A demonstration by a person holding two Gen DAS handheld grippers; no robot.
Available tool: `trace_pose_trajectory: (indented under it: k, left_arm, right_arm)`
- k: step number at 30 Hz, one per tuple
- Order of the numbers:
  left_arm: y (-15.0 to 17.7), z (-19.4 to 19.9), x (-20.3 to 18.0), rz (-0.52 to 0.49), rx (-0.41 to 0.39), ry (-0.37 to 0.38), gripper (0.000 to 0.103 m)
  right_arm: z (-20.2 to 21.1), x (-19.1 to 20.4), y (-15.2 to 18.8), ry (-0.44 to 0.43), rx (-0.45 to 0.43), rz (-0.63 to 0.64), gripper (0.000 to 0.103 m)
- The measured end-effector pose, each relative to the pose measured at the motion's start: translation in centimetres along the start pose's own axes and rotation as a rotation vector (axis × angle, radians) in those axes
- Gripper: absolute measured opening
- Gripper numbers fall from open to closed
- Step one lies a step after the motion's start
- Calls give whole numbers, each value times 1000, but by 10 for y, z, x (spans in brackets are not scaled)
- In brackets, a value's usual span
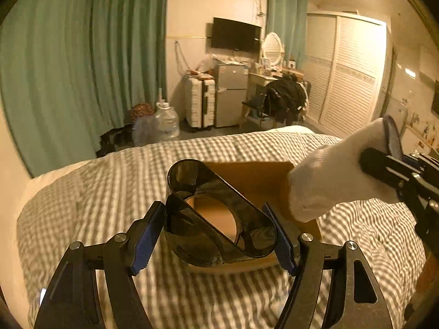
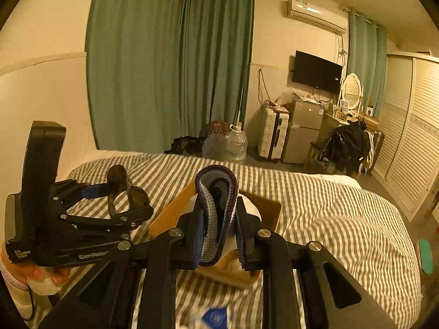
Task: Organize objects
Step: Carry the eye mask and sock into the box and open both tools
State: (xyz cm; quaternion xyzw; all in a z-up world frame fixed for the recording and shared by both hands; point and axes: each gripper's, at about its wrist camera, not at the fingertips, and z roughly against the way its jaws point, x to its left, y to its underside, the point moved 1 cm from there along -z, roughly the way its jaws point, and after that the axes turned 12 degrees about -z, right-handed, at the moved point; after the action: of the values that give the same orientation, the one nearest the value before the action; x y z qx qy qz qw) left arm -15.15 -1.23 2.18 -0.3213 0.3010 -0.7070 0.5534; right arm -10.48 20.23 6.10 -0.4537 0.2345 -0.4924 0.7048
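Holding dark sunglasses (image 1: 219,219) in the left gripper (image 1: 216,233), clamped across the frame by both blue pads (image 1: 145,241), lenses facing up. Carried that way, most likely, to keep the lenses off the bedding and the arms folded for dropping in whole. Hanging directly above the open cardboard box (image 1: 255,175), with the near edge of the box just under the jaws and its floor visible through the gap between the lenses. Not touching the box as far as can be told; from the right wrist view, raised a little above and to the left of the box wall.

Pinching a white sock (image 1: 329,175) in the right gripper (image 2: 219,230), closed tight on the knitted purple-and-blue cuff, with the foot of the sock dangling forward and down. Gripped at the cuff, presumably, so that the limp length falls free and goes in first. Sock toe hanging at the right edge of the box, over the rim or just inside it; hard to say which.

Box resting on the striped bed cover (image 1: 82,205), between the two tools, well placed for both to release downward. Judging by this, mid-delivery: both items above the container, neither let go yet.
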Motion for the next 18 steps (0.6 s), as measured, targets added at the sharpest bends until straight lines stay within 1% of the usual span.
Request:
trace_pose_trajectory:
  k: [1,3,7,9,12,16,18]
  left_arm:
    - [-5,-10,0,-2,10,19,74]
    - [-13,-43,2,-5,52,74,74]
    - [-16,-97,6,6,119,104,74]
    - [-9,-121,4,-15,154,126,74]
    - [2,-142,-1,-46,185,133,74]
    - [10,-158,-8,-77,213,140,74]
    - [13,-162,-13,-87,239,139,74]
  right_arm:
    - [-12,-3,-6,0,2,-2,19]
    - [-33,-9,-15,-5,5,-12,19]
    - [-81,-24,-26,-13,29,-42,19]
    - [-103,-31,-27,-9,46,-50,19]
    - [-137,-48,-20,-2,89,-73,19]
    - [-176,-64,8,-10,188,-102,19]
    - [-185,-68,20,-15,230,-113,19]
